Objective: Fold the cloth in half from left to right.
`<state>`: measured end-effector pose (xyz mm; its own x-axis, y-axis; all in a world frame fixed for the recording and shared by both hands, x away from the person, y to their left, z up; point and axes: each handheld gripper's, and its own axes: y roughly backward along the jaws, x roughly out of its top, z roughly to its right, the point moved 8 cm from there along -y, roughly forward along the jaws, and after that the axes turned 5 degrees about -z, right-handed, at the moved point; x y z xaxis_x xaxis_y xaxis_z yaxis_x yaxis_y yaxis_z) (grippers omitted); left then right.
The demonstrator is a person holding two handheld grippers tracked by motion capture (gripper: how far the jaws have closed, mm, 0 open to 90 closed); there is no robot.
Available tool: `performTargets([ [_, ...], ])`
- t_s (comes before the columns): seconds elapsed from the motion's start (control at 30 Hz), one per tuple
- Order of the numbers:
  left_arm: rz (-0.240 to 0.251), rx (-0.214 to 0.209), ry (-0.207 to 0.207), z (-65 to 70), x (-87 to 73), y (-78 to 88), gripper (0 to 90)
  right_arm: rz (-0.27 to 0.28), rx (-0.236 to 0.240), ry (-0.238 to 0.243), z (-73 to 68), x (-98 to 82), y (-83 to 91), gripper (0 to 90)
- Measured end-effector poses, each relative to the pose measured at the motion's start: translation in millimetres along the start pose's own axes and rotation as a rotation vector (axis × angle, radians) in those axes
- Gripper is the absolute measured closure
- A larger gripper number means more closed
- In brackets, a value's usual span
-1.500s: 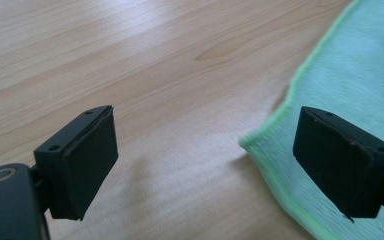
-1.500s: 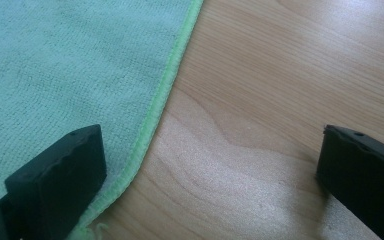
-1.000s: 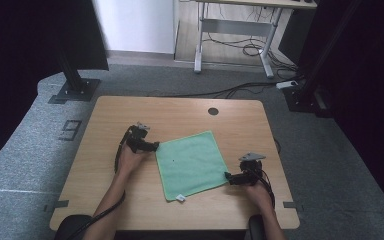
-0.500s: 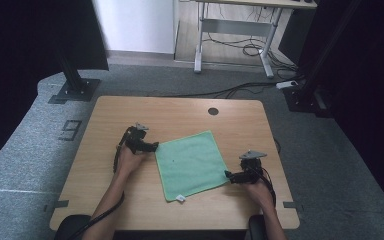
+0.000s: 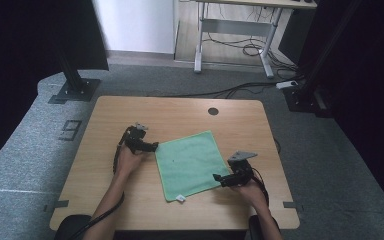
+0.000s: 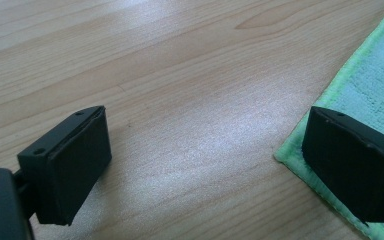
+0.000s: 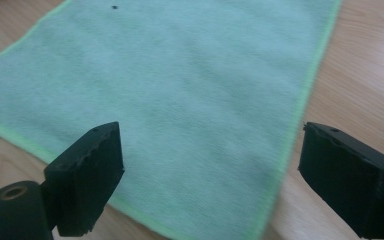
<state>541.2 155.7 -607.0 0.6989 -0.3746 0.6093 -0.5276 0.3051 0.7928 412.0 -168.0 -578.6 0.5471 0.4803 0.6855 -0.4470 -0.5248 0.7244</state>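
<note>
A green cloth (image 5: 190, 162) lies flat on the wooden table (image 5: 180, 112), turned a little askew. My left gripper (image 5: 152, 147) is open at the cloth's left corner. In the left gripper view one jaw hangs over bare wood and the other over the green cloth (image 6: 365, 95) hem. My right gripper (image 5: 219, 180) stands open at the cloth's near right corner. The right gripper view has the green cloth (image 7: 180, 90) spread between and beyond its jaws, with the hem running towards the right jaw. A small white tag (image 5: 180, 199) sticks out at the near corner.
A round cable hole (image 5: 213, 111) sits near the table's far edge. Bare wood lies left of the cloth and along the far side. Beyond the table stand a desk frame (image 5: 230, 35) with cables and dark stands (image 5: 75, 75) on grey carpet.
Both grippers stay at their corners of the cloth. The right hand has crept slightly towards the cloth; the cloth itself has not moved.
</note>
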Motion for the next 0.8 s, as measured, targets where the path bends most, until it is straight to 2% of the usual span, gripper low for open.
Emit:
performTargets([
  [0.47, 0.01, -0.005, -0.011, 1.8, -1.0, 1.9, 9.5, -0.05, 0.102, 0.078, -49.4, 11.8, -24.1, 15.2],
  [0.8, 0.025, -0.026, -0.036, 4.5, -1.0, 3.5, 16.8, -0.08, 0.221, 0.154, -97.8, 22.2, -42.8, 28.2],
])
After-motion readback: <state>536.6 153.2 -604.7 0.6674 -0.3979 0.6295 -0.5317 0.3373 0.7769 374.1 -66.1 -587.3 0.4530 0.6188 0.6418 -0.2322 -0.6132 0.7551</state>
